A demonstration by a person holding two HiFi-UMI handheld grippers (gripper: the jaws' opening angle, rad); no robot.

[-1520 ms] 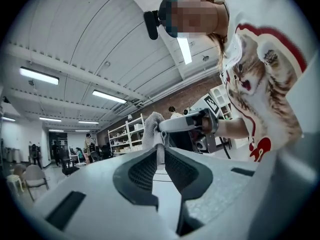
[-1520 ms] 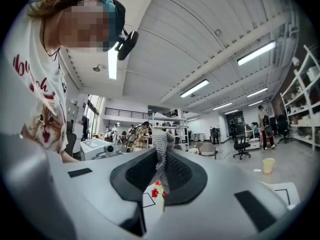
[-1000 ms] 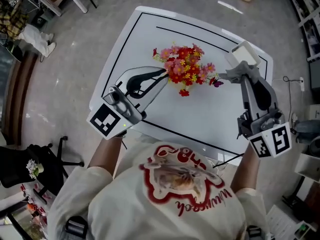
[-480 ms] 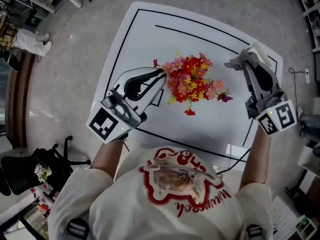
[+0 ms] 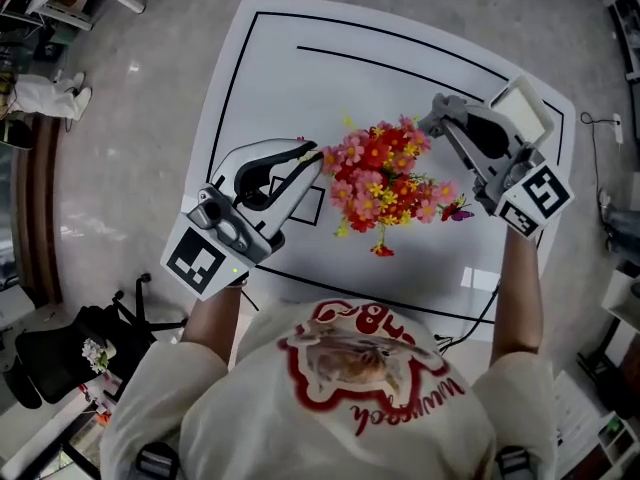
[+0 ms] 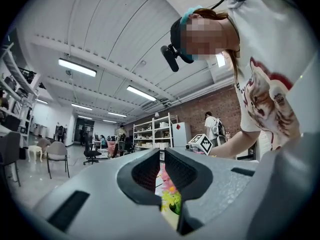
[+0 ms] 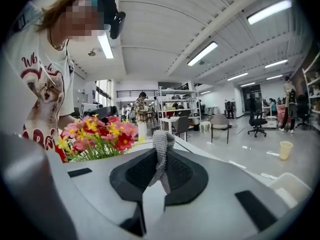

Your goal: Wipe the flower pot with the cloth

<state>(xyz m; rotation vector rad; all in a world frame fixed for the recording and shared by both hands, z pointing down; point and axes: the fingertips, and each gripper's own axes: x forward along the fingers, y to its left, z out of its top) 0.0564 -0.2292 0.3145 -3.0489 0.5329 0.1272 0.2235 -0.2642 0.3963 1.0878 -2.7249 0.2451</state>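
Observation:
A bunch of red, pink and yellow flowers [image 5: 385,183] stands mid-table and hides the pot under it. My right gripper [image 5: 429,120] is at the flowers' far right side, its jaws shut on a strip of grey knitted cloth [image 7: 160,145] that sticks up between them. In the right gripper view the flowers [image 7: 97,131] lie just left of the right gripper [image 7: 161,160]. My left gripper [image 5: 312,151] points level at the flowers' left side. Its jaws stand close together with a narrow slit, through which the blooms [image 6: 167,184] show. Whether they pinch anything is hidden.
The white table [image 5: 400,78] carries black outline markings. A small purple butterfly ornament [image 5: 460,211] hangs at the flowers' near right. A cable [image 5: 480,308] runs along the front edge. A black chair [image 5: 60,353] stands on the floor at lower left, a paper cup [image 7: 285,150] further off.
The right gripper has come down and inward from the table's right edge to the flowers' right side, cloth still in it. The left gripper has shifted a little along the flowers' left side.

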